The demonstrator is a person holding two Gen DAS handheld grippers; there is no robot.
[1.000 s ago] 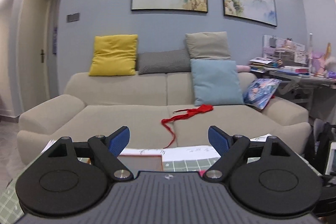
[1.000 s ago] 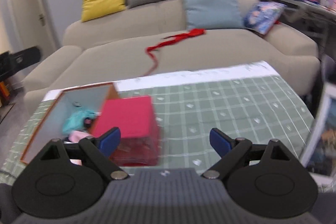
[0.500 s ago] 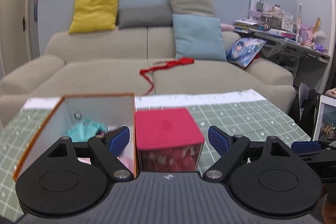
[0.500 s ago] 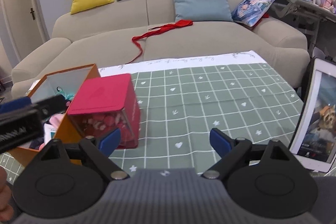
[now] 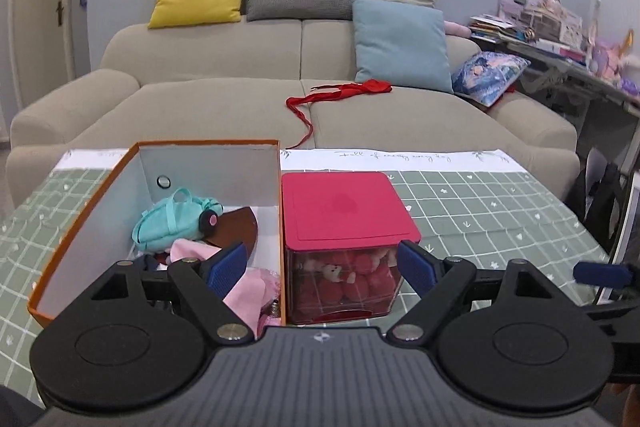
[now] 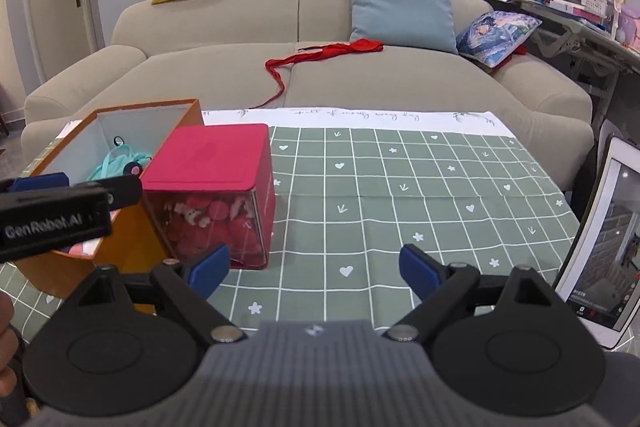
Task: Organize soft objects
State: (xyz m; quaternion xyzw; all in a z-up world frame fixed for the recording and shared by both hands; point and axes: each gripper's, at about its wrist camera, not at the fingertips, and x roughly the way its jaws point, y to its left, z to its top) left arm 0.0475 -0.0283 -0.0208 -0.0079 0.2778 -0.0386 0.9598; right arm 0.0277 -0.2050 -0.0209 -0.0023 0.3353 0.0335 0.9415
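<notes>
An open orange box (image 5: 100,187) (image 6: 128,251) stands on the green checked tablecloth and holds a teal soft bag (image 5: 172,219), pink cloth (image 5: 244,291) and a brown piece. Right beside it is a clear cube with a red lid (image 5: 344,207) (image 6: 212,155), full of red soft toys (image 5: 348,279). My left gripper (image 5: 320,267) is open just in front of the cube and the box, holding nothing. My right gripper (image 6: 312,267) is open over bare tablecloth to the right of the cube. The left gripper's side shows at the left edge of the right wrist view.
A beige sofa (image 5: 224,107) behind the table carries yellow, grey, tan and blue cushions and a red ribbon (image 5: 340,95). A tablet (image 6: 604,251) leans at the table's right edge. A cluttered desk (image 5: 560,55) stands at the far right.
Both cameras have tilted down from the sofa to the table and come closer. The box and cube now fill the left wrist view. Both grippers have stayed open.
</notes>
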